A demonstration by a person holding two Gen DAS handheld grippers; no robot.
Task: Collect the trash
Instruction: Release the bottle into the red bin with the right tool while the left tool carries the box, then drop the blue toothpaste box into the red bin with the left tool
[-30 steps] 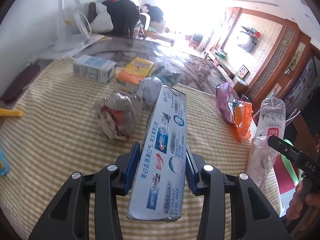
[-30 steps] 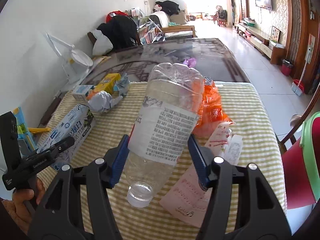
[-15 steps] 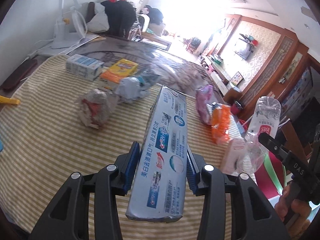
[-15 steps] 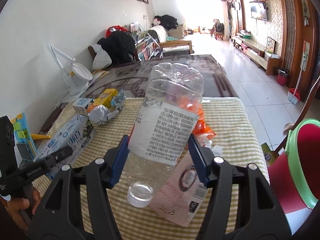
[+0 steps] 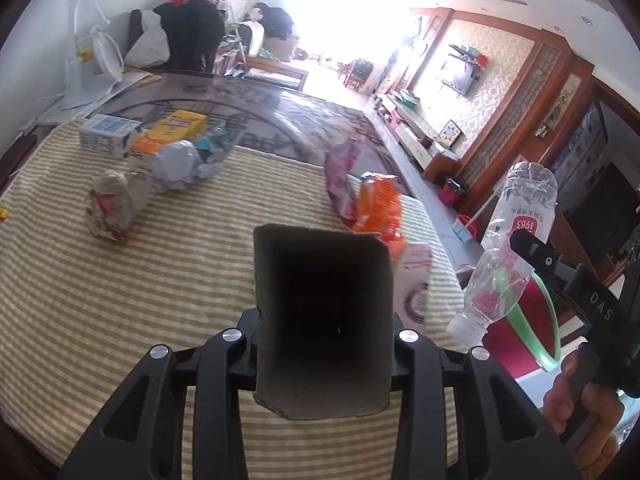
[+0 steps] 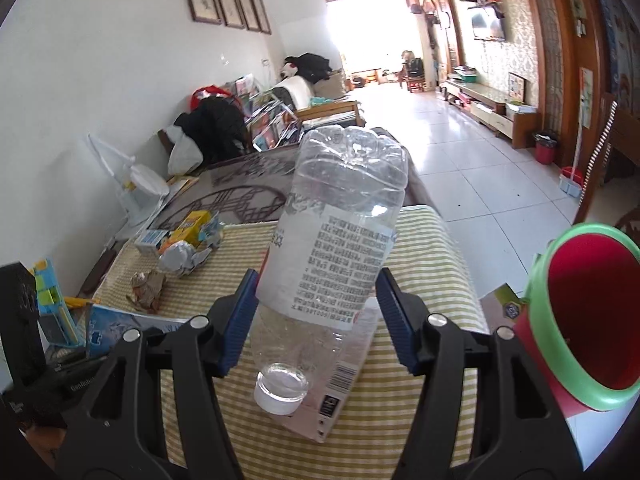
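My left gripper (image 5: 322, 322) is shut on a blue toothpaste box (image 5: 322, 320), tipped so that I look into its dark open end; it is held above the striped tablecloth (image 5: 180, 280). My right gripper (image 6: 316, 308) is shut on an empty clear plastic bottle (image 6: 336, 240), cap end toward the camera; the bottle also shows in the left wrist view (image 5: 516, 236). A red bin with a green rim (image 6: 584, 316) stands at the right, beside the table. Crumpled paper (image 5: 110, 208), an orange wrapper (image 5: 378, 204) and a pink wrapper (image 5: 340, 184) lie on the cloth.
A milk carton (image 5: 108, 136), a yellow box (image 5: 176, 128) and a foil wad (image 5: 176, 162) lie at the cloth's far left. A flat pink package (image 6: 344, 380) lies under the bottle. A white fan (image 5: 92, 68) stands at the back left. The table's right edge drops to tiled floor (image 6: 480, 168).
The left gripper has lifted and tilted the toothpaste box so its open end faces the camera. The right gripper has risen with the bottle and moved toward the red bin.
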